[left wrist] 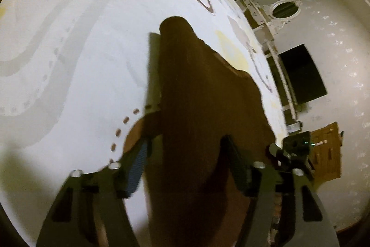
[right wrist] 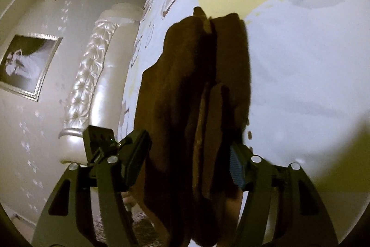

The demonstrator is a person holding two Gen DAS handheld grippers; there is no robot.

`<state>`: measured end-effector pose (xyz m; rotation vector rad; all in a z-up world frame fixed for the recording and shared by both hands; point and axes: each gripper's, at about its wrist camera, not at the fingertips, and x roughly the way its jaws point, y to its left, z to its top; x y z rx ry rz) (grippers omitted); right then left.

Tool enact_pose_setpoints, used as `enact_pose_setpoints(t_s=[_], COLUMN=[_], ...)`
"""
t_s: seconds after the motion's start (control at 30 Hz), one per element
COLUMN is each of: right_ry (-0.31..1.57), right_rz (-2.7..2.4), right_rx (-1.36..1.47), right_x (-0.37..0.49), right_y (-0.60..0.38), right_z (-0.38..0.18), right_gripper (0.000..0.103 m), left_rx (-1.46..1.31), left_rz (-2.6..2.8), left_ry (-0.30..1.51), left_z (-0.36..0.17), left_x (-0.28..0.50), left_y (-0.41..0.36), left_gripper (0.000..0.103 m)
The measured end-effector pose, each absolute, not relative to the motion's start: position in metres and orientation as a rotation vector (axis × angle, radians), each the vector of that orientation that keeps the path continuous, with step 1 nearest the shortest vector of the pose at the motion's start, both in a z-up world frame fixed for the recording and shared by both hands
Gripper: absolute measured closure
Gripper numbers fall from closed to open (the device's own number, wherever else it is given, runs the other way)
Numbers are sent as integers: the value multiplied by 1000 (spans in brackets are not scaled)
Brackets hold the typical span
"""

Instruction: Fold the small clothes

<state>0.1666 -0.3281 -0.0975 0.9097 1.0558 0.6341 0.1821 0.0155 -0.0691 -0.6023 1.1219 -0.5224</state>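
Observation:
A brown garment (left wrist: 203,94) hangs lifted above a white patterned bedsheet (left wrist: 69,50). In the left wrist view it passes between the fingers of my left gripper (left wrist: 187,149), whose jaws stand wide apart around the cloth. The other gripper's body (left wrist: 296,147) shows at the right edge of the cloth. In the right wrist view the brown garment (right wrist: 196,96) hangs in bunched folds between the fingers of my right gripper (right wrist: 192,154), jaws also apart around it. The left gripper's body (right wrist: 101,142) shows at the left. Whether either gripper pinches cloth is hidden.
The sheet (right wrist: 300,50) has yellow and brown shapes. A tufted pearl headboard (right wrist: 92,75) and a framed photo (right wrist: 25,64) on the wall lie left. A dark rectangle (left wrist: 303,71) and a wooden piece (left wrist: 328,152) lie beyond the bed's edge.

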Motion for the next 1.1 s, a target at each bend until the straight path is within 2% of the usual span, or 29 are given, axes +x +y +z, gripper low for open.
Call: enact_pose_setpoints(t_s=[0.03, 0.13, 0.4, 0.57, 0.73, 0.87, 1.0, 1.1], right_ry=[1059, 1075, 1050, 1013, 1010, 1020, 936, 897], right_rz=[625, 620, 626, 612, 631, 653, 623, 570], right_rx=[887, 879, 880, 837, 856, 931, 954, 974], right_x=[167, 168, 166, 167, 171, 167, 160, 173], right_y=[-327, -326, -325, -316, -315, -328, -355, -374], right_z=[-98, -104, -107, -96, -99, -106, -96, -93], right_gripper=[63, 73, 76, 76, 75, 67, 39, 33], left_rx=[-588, -522, -486, -461, -484, -492, -488, -508], left_rz=[-519, -511, -500, -492, -482, -531, -533, -515], left_ry=[1123, 1113, 1092, 1073, 1083, 1075, 1042, 1052], left_z=[-69, -68, -71, -65, -64, -63, -55, -56], left_x=[182, 180, 181, 181, 184, 182, 185, 204], left_y=[15, 10, 8, 6, 10, 12, 26, 33], left_gripper=[50, 61, 65, 76, 77, 70, 58, 51])
